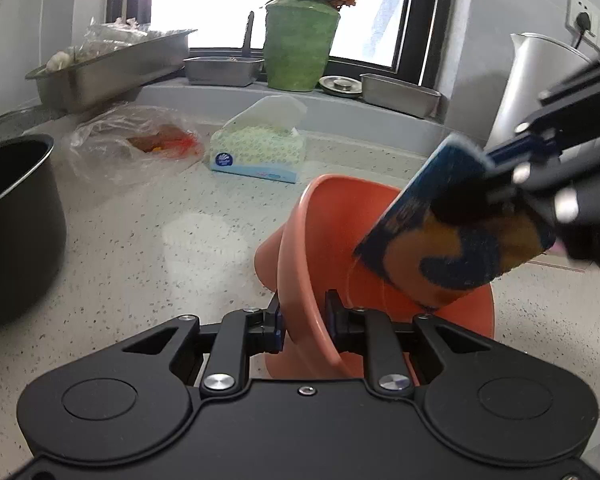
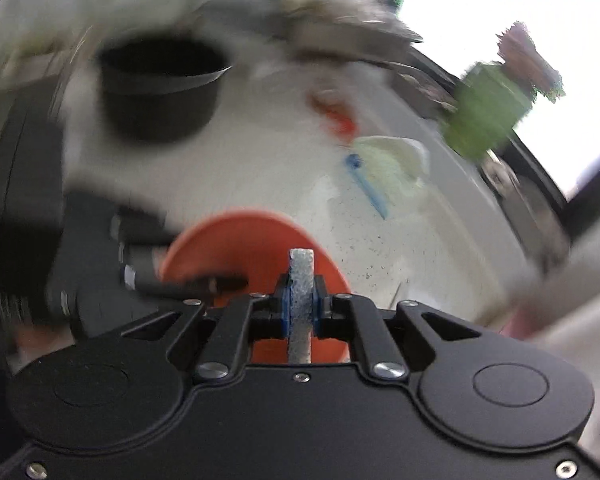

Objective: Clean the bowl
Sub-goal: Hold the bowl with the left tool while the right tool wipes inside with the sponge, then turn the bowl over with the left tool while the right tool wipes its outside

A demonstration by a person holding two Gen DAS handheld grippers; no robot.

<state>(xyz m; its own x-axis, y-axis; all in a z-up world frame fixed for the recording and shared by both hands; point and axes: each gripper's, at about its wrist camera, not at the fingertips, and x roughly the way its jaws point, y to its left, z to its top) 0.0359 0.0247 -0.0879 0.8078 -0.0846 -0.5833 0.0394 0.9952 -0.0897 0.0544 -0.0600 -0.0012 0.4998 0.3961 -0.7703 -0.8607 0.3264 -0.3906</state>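
Observation:
An orange bowl (image 1: 332,240) is tipped on its side above the speckled counter (image 1: 160,240), with its opening turned to the right. My left gripper (image 1: 303,312) is shut on the bowl's rim, one finger inside and one outside. From the upper right my right gripper (image 1: 504,188) reaches in, shut on a blue and orange sponge (image 1: 440,232) that sits at the bowl's mouth. The right wrist view is blurred. It shows the sponge (image 2: 301,280) edge-on in my right gripper (image 2: 301,304), the bowl (image 2: 240,240) just beyond, and my left gripper (image 2: 216,284) at the bowl's left rim.
A black pot (image 1: 16,232) stands at the left. A plastic bag (image 1: 132,144) and a tissue pack (image 1: 256,152) lie behind the bowl. A green vase (image 1: 300,48) and steel trays (image 1: 108,68) line the windowsill. A silver kettle (image 1: 540,80) stands at the right.

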